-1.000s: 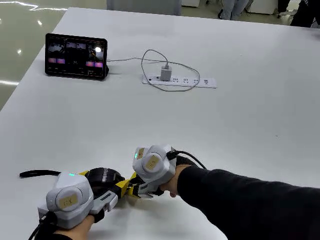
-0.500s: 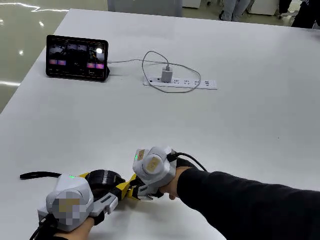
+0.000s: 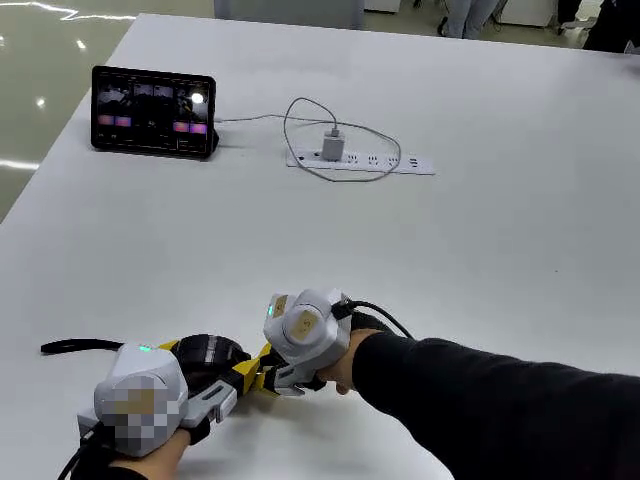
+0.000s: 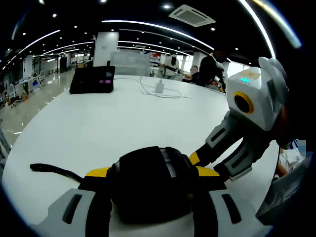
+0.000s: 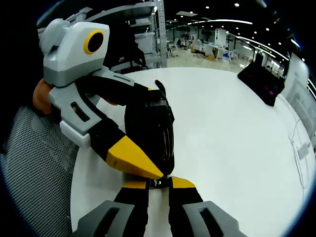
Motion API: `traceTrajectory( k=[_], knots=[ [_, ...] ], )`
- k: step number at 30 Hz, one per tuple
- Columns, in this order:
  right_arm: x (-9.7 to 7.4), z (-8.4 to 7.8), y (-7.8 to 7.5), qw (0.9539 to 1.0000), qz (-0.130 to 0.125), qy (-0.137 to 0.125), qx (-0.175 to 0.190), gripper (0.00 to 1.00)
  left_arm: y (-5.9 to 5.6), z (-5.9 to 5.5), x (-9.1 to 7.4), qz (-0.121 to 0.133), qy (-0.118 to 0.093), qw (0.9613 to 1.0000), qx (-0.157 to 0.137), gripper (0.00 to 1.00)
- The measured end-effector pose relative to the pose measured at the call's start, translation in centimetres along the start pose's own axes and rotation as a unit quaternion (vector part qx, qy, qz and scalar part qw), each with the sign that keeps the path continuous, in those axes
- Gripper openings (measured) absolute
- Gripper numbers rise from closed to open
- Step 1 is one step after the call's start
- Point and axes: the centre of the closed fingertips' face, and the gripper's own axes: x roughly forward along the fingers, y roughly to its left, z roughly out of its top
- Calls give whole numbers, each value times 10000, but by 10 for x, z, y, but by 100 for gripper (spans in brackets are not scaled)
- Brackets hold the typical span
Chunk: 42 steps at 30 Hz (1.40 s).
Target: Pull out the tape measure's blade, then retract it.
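The left tool is clamping the black tape measure by its case, which is resting near the front edge of the white tabletop. The right tool, facing it, is pinching narrowly on the blade end at the case's mouth, and the two tools are almost meeting. The case's black strap is trailing leftward. A tablet and a power strip are sitting well beyond.

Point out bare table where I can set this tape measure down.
Bare: table middle, between power strip and tape measure, and everything right of the strip. Crowded: near-left edge, where left gripper and right gripper hold it.
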Motion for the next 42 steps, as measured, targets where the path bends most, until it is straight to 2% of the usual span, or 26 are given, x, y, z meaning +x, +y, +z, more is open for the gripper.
traceTrajectory(
  k=[7,21,27,32,37,41,42],
  knots=[
    [0,0,0,10000,-27,-21,-59,12,0,0,0,-26,-60,10000,5,63],
    [-4,-6,2,9999,-137,-6,4,15,-1,-2,-2,-185,59,9997,150,62],
    [-15,-13,6,9998,-185,-43,2,15,-5,-5,-6,-370,256,9990,24,64],
    [-25,-20,7,9996,-261,-72,32,16,-8,-4,-8,-483,277,9983,144,69],
    [-42,-25,4,9984,-438,-256,239,17,-12,-1,-9,-650,297,9970,291,74],
    [-52,-33,3,9969,-584,-301,430,17,-15,1,-10,-804,349,9956,333,79],
    [-56,-33,3,9959,-631,-398,516,18,-13,2,-10,-817,352,9954,342,80]
  ],
)
